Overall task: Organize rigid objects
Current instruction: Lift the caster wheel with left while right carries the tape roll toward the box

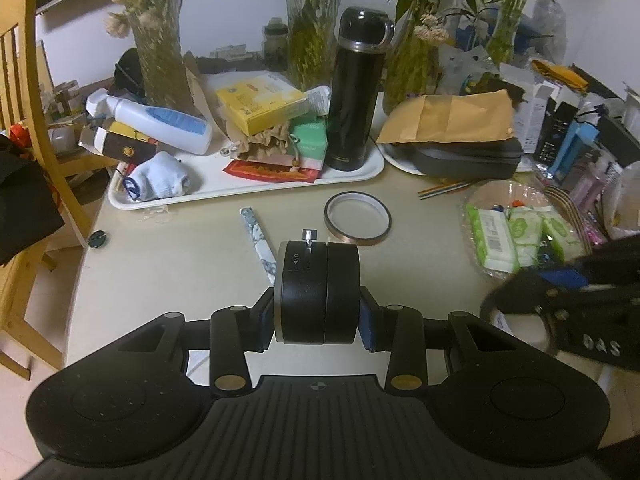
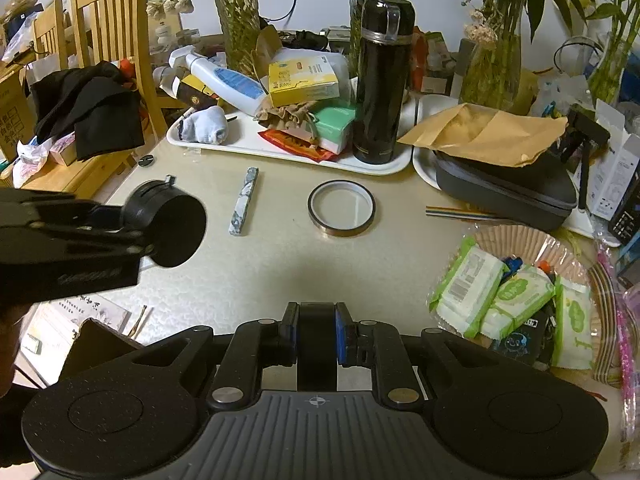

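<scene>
My left gripper (image 1: pixel 318 312) is shut on a black round caster-like wheel (image 1: pixel 318 292) with a small metal lever on top, held above the beige table; the wheel also shows in the right wrist view (image 2: pixel 168 224). My right gripper (image 2: pixel 317 340) is shut on a black tape roll (image 2: pixel 317 348), seen edge-on; that roll shows as a dark ring (image 1: pixel 516 316) in the left wrist view. On the table lie a brown tape ring (image 1: pixel 357 218) (image 2: pixel 341 208) and a marbled stick (image 1: pixel 258 240) (image 2: pixel 244 200). A black thermos (image 1: pixel 354 92) (image 2: pixel 380 80) stands on the white tray (image 1: pixel 240 194) (image 2: pixel 248 146).
The tray also holds a white bottle (image 1: pixel 160 120), a yellow box (image 1: pixel 260 104), a green box (image 1: pixel 310 140) and a sock (image 1: pixel 160 178). A dark case under a brown envelope (image 1: pixel 452 120) sits right. A bowl of tissue packs (image 2: pixel 500 288) is front right. A wooden chair (image 1: pixel 36 120) stands left.
</scene>
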`<control>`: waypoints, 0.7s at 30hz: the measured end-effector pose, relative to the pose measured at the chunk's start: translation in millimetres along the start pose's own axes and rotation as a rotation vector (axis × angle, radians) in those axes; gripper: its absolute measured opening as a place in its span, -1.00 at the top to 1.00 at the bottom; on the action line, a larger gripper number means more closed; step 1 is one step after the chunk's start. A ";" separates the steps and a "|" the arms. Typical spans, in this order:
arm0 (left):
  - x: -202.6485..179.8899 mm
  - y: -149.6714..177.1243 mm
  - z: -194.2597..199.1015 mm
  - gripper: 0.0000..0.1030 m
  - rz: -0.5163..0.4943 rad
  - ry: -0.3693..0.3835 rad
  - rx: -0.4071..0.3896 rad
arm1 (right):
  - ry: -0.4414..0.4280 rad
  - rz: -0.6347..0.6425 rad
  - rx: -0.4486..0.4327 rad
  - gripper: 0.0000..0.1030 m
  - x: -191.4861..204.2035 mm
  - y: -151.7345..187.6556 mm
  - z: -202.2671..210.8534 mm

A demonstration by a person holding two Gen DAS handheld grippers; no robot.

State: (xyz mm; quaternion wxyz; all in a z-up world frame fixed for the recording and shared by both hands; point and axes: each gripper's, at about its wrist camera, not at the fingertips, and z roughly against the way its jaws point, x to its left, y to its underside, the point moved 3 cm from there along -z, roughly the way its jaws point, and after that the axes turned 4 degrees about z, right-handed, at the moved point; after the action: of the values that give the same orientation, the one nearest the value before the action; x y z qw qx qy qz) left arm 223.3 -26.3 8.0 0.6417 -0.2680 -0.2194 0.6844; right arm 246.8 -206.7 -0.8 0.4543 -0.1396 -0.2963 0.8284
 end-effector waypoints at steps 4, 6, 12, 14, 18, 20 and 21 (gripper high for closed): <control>3.3 7.2 14.5 0.24 0.006 0.012 -0.010 | -0.005 0.004 -0.006 0.61 3.5 -0.8 2.8; 4.5 11.3 20.2 0.24 0.010 0.018 -0.011 | -0.007 0.006 -0.009 0.61 5.2 -0.8 4.4; 7.9 24.5 33.9 0.24 0.014 0.023 -0.006 | -0.017 -0.009 -0.005 0.61 10.3 -1.5 6.0; 8.9 28.2 38.9 0.24 0.015 0.025 -0.006 | -0.024 -0.012 -0.008 0.61 13.2 -1.4 7.4; 11.7 35.9 49.0 0.24 0.027 0.036 -0.006 | -0.035 -0.009 -0.016 0.61 19.0 -1.0 10.5; 13.1 39.8 52.9 0.24 0.033 0.042 -0.004 | -0.034 -0.006 -0.021 0.61 21.2 -0.5 12.4; 13.8 42.1 54.7 0.24 0.036 0.046 -0.002 | -0.034 -0.003 -0.024 0.61 22.3 -0.1 13.5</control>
State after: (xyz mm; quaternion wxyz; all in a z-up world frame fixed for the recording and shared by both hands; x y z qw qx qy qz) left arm 155.3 -13.5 21.3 0.6338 -0.2879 -0.2003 0.6894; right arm 227.9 -193.0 10.7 0.4489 -0.1302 -0.3140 0.8264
